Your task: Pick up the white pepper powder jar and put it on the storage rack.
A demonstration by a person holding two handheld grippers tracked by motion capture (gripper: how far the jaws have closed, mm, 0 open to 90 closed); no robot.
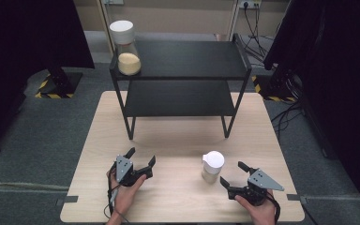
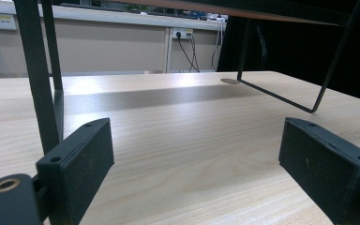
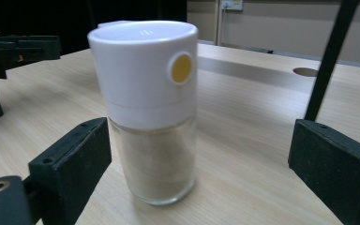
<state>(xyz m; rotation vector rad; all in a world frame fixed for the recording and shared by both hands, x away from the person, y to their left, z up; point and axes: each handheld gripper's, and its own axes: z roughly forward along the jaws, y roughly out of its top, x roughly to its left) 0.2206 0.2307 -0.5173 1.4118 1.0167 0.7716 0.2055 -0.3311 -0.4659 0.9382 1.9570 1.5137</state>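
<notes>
A white-capped seasoning jar (image 1: 213,167) stands upright on the wooden surface (image 1: 178,136), just beside the right gripper (image 1: 238,174), whose jaws are spread wide and apart from the glass. The left gripper (image 1: 142,157), also spread, rests near a black two-tier shelf (image 1: 187,70) carrying a second, larger jar (image 1: 125,48).

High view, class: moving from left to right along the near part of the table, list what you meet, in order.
Left tongs → small white-capped jar → right tongs
</notes>
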